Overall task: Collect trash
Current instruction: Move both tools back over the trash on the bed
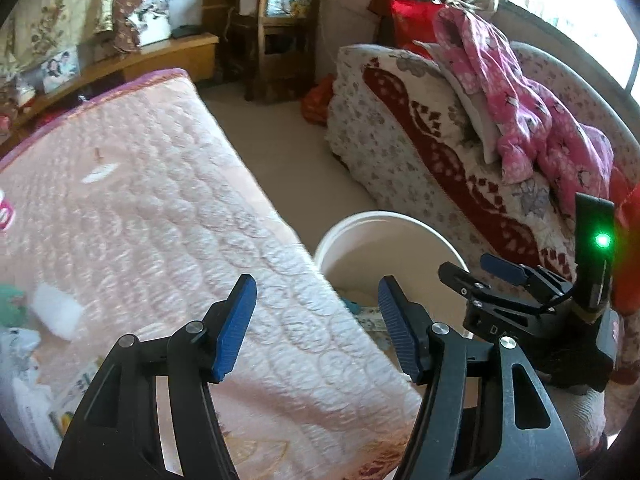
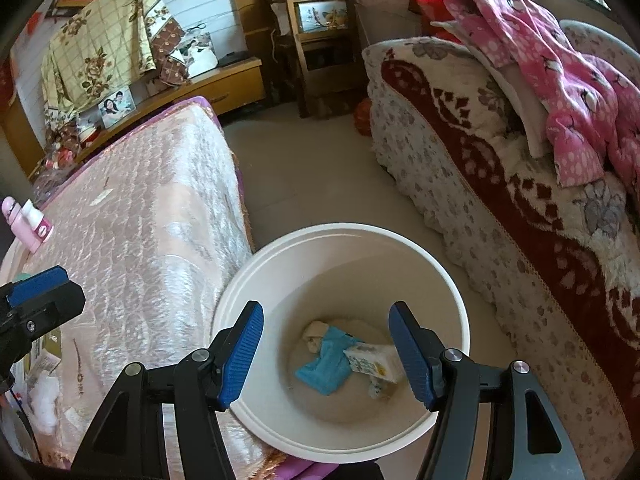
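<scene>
White bucket (image 2: 340, 436) is sitting on the floor between the pink quilted table (image 2: 152, 216) and the floral sofa (image 2: 500, 184), holding a blue cloth (image 2: 324, 364) and a small printed carton (image 2: 374, 360). Right gripper (image 2: 326, 350) is hovering over it, jaws spread, empty. Left gripper (image 1: 316, 328) is hanging above the table edge, likewise spread and empty.

The left gripper (image 1: 318, 330) fills the lower centre of its frame, its 2 blue fingers (image 1: 234, 328) spread wide, holding nothing. The right gripper (image 2: 326, 354), lower centre too, gapes equally, empty.
</scene>
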`<state>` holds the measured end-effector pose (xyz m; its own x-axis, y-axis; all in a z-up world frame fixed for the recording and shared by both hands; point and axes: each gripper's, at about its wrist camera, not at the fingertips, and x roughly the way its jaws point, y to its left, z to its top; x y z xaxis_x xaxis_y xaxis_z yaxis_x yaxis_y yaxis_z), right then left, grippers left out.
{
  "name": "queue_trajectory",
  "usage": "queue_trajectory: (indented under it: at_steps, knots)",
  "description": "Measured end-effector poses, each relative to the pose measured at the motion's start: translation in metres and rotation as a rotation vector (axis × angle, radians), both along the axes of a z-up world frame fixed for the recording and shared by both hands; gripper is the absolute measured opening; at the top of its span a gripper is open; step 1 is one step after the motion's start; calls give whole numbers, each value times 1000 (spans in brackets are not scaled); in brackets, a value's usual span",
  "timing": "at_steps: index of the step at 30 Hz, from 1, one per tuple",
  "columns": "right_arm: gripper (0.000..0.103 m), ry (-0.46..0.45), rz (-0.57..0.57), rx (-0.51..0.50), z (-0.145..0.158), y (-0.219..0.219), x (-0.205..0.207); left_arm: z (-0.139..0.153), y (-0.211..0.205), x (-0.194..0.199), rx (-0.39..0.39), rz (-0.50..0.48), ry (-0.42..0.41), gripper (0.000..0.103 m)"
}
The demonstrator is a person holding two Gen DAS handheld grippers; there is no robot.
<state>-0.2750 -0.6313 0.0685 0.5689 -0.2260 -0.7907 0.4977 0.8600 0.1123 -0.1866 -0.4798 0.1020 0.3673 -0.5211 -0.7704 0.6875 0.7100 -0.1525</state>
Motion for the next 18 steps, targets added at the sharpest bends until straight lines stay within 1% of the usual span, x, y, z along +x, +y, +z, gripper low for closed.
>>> queue_trajectory:
  at_steps: [1, 5, 10, 13, 18]
  knots:
    - [66, -3, 6, -5, 2, 4, 1, 2, 5, 0, 4, 15, -11, 62]
    - [67, -18, 40, -19, 12, 23, 6, 9, 22, 0, 30, 73, -74, 62]
    - [67, -47, 96, -26, 27, 52, 16, 20, 52, 2, 3, 110, -81, 62]
    - [70, -65, 130, -32, 35, 70, 23, 26, 69, 3, -1, 136, -101, 62]
    - [71, -84, 185, -42, 45, 98, 37, 35, 104, 9, -16, 187, -117, 62]
